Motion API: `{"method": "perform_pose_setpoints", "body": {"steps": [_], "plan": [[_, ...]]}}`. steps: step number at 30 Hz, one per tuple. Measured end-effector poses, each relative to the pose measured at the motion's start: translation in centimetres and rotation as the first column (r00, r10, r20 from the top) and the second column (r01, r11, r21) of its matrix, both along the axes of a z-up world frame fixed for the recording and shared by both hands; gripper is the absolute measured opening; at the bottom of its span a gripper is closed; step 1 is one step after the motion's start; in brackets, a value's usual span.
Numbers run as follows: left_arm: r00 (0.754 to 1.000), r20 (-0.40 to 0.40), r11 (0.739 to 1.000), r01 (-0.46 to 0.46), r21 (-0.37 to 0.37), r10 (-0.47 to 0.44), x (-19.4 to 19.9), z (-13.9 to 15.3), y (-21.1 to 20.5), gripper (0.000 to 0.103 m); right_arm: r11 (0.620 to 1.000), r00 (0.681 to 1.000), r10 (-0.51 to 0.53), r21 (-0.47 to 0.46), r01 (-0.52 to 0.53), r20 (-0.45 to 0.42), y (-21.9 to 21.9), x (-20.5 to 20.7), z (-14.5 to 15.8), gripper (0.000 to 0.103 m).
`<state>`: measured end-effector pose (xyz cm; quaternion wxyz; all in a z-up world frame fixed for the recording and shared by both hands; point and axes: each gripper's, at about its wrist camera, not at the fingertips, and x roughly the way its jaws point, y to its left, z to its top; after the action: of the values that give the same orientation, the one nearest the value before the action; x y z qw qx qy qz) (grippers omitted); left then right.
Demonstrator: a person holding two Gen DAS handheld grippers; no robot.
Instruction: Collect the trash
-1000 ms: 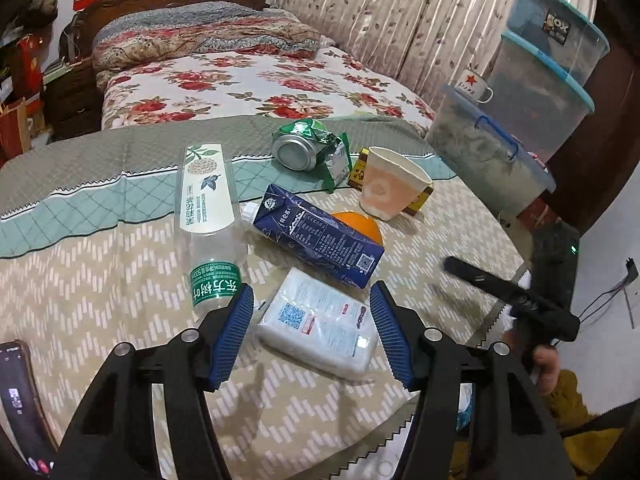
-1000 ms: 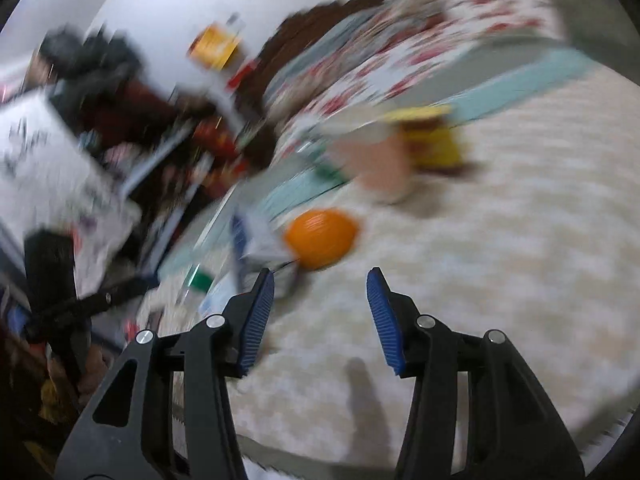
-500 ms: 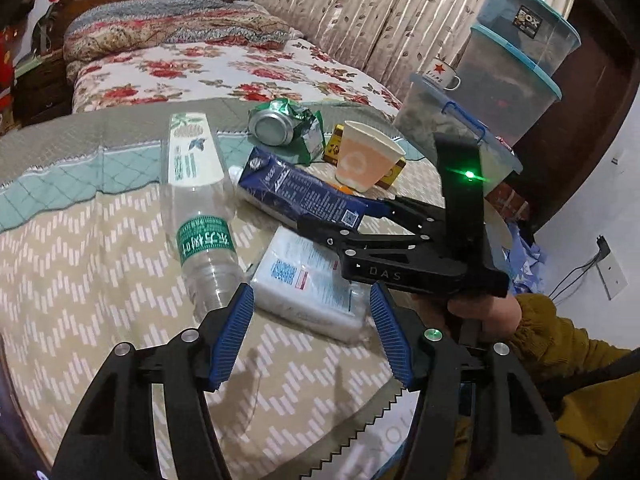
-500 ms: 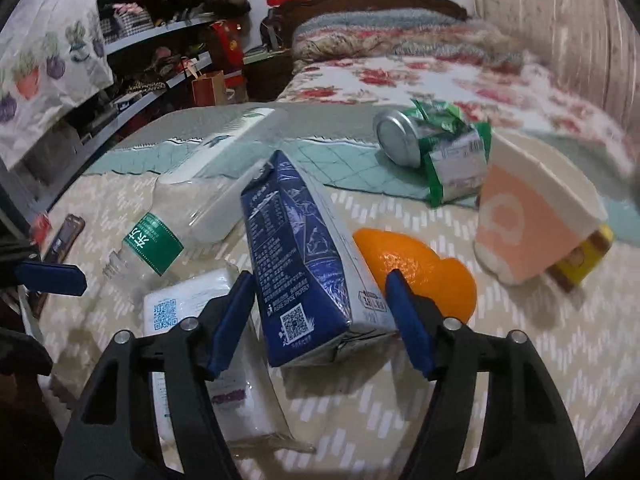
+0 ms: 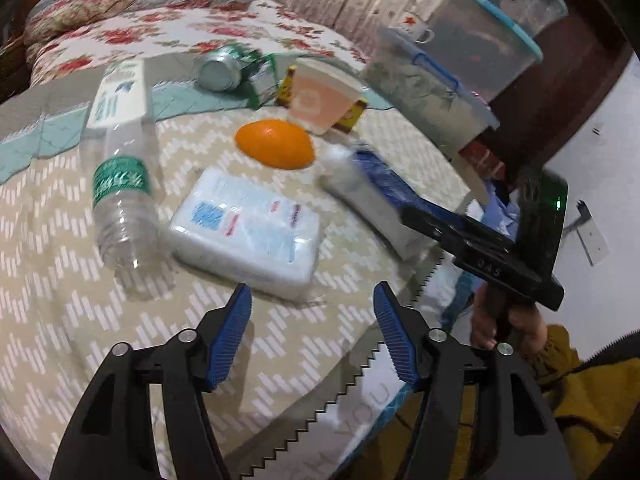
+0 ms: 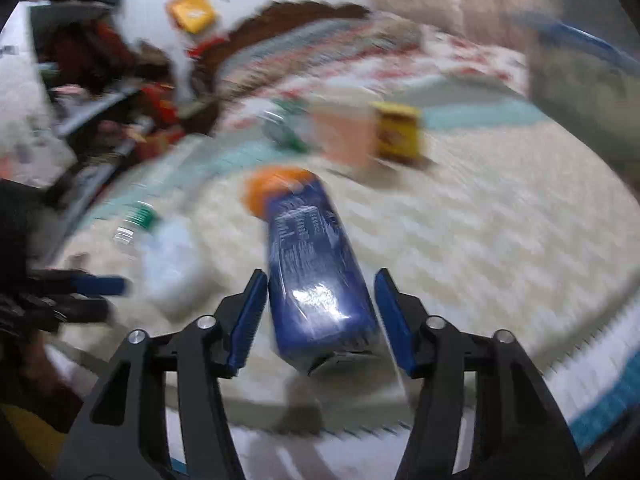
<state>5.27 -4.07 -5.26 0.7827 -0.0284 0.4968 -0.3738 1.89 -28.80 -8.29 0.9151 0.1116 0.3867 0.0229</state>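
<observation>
Right gripper (image 6: pixel 320 316): fingers closed on the near end of the blue carton (image 6: pixel 316 264), one blue pad on each side; the view is motion-blurred.
Blue carton: held between the right fingers, its far end pointing toward the orange (image 5: pixel 275 143); in the left view it sits tilted at the right edge of the bench (image 5: pixel 60 320).
Left gripper (image 5: pixel 312 336): fingers spread open with nothing between them, over the near edge of the bench, just near of the tissue pack (image 5: pixel 246 232).
Plastic bottle (image 5: pixel 120 176): lying on its side at the left, beside the tissue pack.
Crushed can (image 5: pixel 218 68): far side, beside a green wrapper (image 5: pixel 264 76).
Paper cup (image 5: pixel 320 98): on its side, just beyond the orange, with a yellow box (image 5: pixel 352 114) behind it.
Storage bins (image 5: pixel 460 52): stacked at far right.
</observation>
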Motion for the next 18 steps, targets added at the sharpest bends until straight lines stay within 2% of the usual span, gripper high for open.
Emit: {"method": "perform_pose_setpoints", "body": {"steps": [1, 3, 5, 7, 9, 12, 14, 16, 18], "plan": [[1.000, -0.014, 1.000, -0.014, -0.007, 0.014, 0.3, -0.2, 0.3, 0.064, 0.999, 0.999, -0.049, -0.014, 0.049, 0.015, -0.7, -0.3, 0.2, 0.081], [0.999, -0.039, 0.999, -0.037, -0.022, 0.036, 0.8, -0.4, 0.9, 0.064, 0.998, 0.994, -0.069, 0.007, 0.068, 0.080, -1.2, -0.6, 1.5, 0.080], [0.997, -0.057, 0.997, -0.061, -0.043, 0.058, 1.1, -0.5, 1.6, 0.064, 1.000, 0.989, -0.013, 0.024, 0.009, 0.150, 0.0, -0.1, 3.5, 0.074], [0.995, -0.068, 0.995, -0.073, -0.062, 0.069, 1.4, -0.5, 2.3, 0.064, 0.996, 0.982, 0.080, 0.026, -0.086, 0.172, 1.9, 0.9, 4.6, 0.064], [0.994, -0.078, 0.994, -0.077, -0.083, 0.070, 1.5, -0.4, 2.5, 0.063, 0.982, 0.971, 0.191, -0.014, -0.191, 0.142, 4.5, 2.4, 4.7, 0.042], [0.995, -0.085, 0.992, -0.070, -0.101, 0.061, 1.4, -0.4, 2.4, 0.063, 0.940, 0.957, 0.283, -0.219, -0.262, 0.069, 9.0, 4.8, 3.2, 0.038], [0.995, -0.089, 0.992, -0.063, -0.105, 0.054, 1.4, -0.6, 2.1, 0.063, 0.902, 0.959, 0.283, -0.342, -0.263, 0.009, 10.8, 6.4, 1.1, 0.038], [0.993, -0.093, 0.993, -0.075, -0.095, 0.066, 1.6, -0.9, 1.9, 0.068, 0.885, 0.954, 0.293, -0.361, -0.293, -0.057, 11.2, 6.5, -0.7, 0.036], [0.990, -0.111, 0.992, -0.098, -0.085, 0.088, 2.2, -1.5, 1.8, 0.073, 0.912, 0.943, 0.326, -0.242, -0.332, -0.067, 10.4, 5.8, -0.7, 0.027]]}}
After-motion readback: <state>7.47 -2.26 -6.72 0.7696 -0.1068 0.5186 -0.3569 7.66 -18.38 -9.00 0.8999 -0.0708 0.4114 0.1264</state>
